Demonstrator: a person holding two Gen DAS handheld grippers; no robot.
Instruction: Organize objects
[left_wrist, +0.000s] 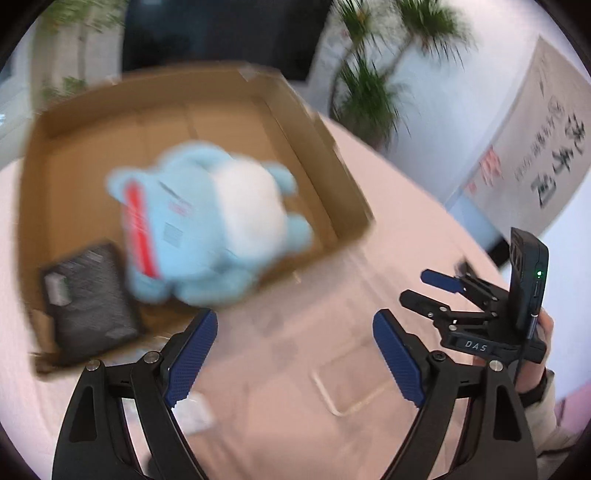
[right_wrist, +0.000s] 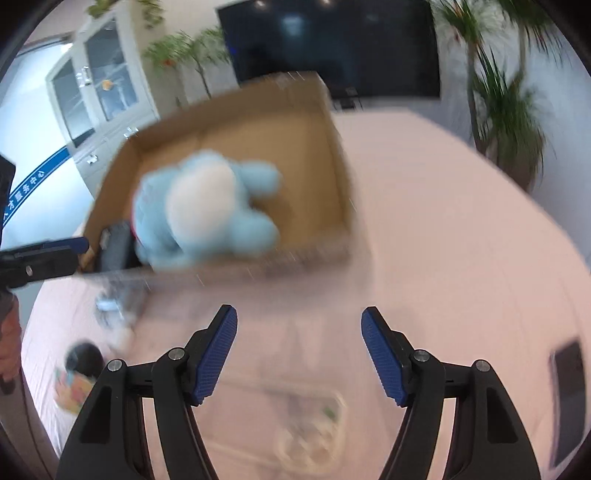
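A light blue plush toy (left_wrist: 207, 225) with a white belly lies in an open cardboard box (left_wrist: 332, 173) on the pink table; it also shows in the right wrist view (right_wrist: 207, 218), in the box (right_wrist: 336, 158). A black flat package (left_wrist: 88, 299) lies in the box's near left corner. My left gripper (left_wrist: 295, 354) is open and empty, just in front of the box. My right gripper (right_wrist: 299, 354) is open and empty, over the table in front of the box; it shows at the right in the left wrist view (left_wrist: 428, 288). Both views are blurred.
On the table near the right gripper lie a clear packet (right_wrist: 310, 432), a black round object (right_wrist: 85, 358) beside a colourful card (right_wrist: 70, 391), and a dark flat item (right_wrist: 569, 398). Potted plants (right_wrist: 506, 107) and a dark screen (right_wrist: 332, 40) stand behind the table.
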